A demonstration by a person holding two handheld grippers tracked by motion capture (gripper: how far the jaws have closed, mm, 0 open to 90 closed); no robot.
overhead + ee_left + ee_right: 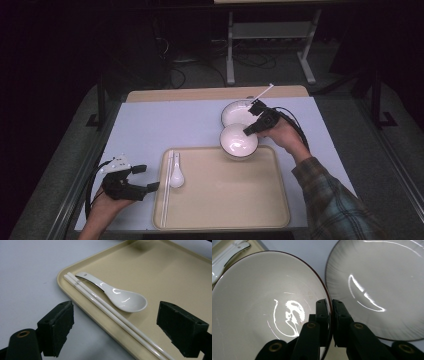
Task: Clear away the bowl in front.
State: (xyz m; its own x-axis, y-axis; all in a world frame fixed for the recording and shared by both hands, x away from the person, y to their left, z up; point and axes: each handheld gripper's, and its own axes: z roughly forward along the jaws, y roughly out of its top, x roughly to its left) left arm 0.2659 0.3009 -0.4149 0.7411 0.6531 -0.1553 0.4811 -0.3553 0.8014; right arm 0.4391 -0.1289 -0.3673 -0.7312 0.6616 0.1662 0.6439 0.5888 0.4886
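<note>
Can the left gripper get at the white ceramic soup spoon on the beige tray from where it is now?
Probably yes. The left gripper is open, its jaws pointing at the white ceramic soup spoon. Only the white chopsticks lie between, flat on the beige tray.

- desk (150, 120): pale blue-grey top, bare wood strip along the far edge, dark floor around it.
- beige tray (235, 200) lies flat on the desk at the near edge, about centre; rounded corners, raised rim.
- far bowl (235, 111) sits directly on the desk just beyond the tray's far right corner; white inside, faint grey streaks near the rim in the right gripper view (387, 277).
- near bowl (238, 141) is white with a dark rim and overlaps the tray's far edge; can't tell if it rests there or is lifted. It sits just beside the far bowl.
- left part of the desk carries no objects in the high view.
</note>
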